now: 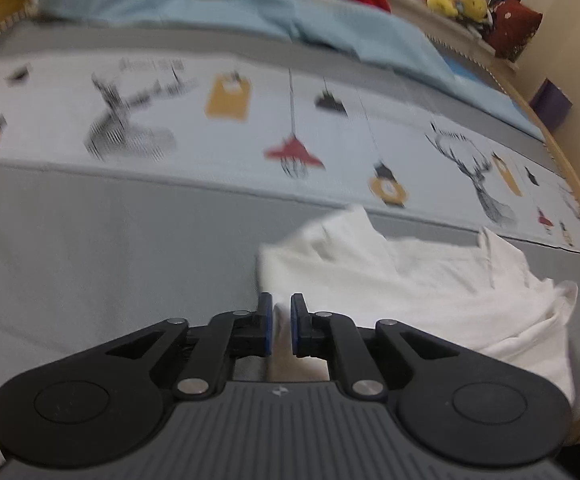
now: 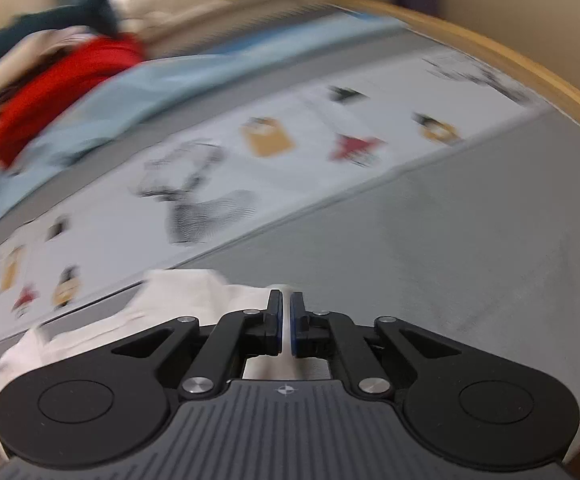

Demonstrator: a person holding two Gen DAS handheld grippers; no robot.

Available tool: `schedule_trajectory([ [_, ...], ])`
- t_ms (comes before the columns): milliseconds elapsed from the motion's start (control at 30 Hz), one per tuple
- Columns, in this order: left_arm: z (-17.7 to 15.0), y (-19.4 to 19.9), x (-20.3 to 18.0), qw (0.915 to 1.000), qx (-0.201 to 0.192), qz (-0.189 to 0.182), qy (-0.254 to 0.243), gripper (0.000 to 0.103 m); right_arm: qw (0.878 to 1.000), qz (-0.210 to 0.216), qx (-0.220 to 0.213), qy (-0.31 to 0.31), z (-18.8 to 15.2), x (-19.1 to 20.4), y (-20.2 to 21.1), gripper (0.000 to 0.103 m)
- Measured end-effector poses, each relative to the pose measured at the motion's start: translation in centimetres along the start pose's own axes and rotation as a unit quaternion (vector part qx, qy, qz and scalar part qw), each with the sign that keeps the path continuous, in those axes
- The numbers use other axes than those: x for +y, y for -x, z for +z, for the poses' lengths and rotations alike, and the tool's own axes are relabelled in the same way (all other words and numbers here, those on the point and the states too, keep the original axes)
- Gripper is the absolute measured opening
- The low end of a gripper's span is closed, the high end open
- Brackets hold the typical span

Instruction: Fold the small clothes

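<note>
Black two-finger right gripper (image 2: 285,322) pinches a crumpled white cotton garment (image 2: 177,300) above a grey bed cover (image 2: 450,248) with a printed panel (image 2: 290,152).

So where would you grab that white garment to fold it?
By its near corners, from above: the white garment lies spread on the grey bed cover, and the left gripper and right gripper each have cloth between near-closed jaws.

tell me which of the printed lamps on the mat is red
The red lamp, a wide cone-shaped shade on a long cord mid-band. The black lamp beside it hangs higher up; the other motifs nearby are yellow or black.
</note>
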State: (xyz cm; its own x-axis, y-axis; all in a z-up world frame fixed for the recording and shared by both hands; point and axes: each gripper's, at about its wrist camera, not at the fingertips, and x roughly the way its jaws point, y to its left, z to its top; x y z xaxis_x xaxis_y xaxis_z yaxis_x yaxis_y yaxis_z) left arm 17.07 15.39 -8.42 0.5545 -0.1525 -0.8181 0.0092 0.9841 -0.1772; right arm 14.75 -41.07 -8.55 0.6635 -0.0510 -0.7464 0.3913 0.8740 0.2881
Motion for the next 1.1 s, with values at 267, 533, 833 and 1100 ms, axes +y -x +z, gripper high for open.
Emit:
schedule_trajectory([
  [267, -1.8, -1.4, 2.0, 0.9982, 0.057, 0.011, 0.011, 0.016, 0.997, 0.031, 0.005, 0.073, -0.5, -0.2, 0.4, 0.007],
  [533, -1.4, -3.9, 0.9, 0.9971, 0.075, 0.004, 0.011, 0.038, 0.984, 0.03, 0.079, 0.156, -2.9, 0.9, -2.9, 0.007],
  [833, 0.6, -7.9, -0.3, 0.9955, 0.094, 0.002, 0.01, 0.038, 0.975, 0.046, 0.081, 0.203, -2.6, 3.8, -6.5, 0.023],
  [1100, 1.7, -9.3, -0.9, 0.9964, 0.083, -0.011, 0.004, 0.038, 0.973, 0.059, 0.076, 0.208, -1.8, 5.0, -8.4, 0.023],
])
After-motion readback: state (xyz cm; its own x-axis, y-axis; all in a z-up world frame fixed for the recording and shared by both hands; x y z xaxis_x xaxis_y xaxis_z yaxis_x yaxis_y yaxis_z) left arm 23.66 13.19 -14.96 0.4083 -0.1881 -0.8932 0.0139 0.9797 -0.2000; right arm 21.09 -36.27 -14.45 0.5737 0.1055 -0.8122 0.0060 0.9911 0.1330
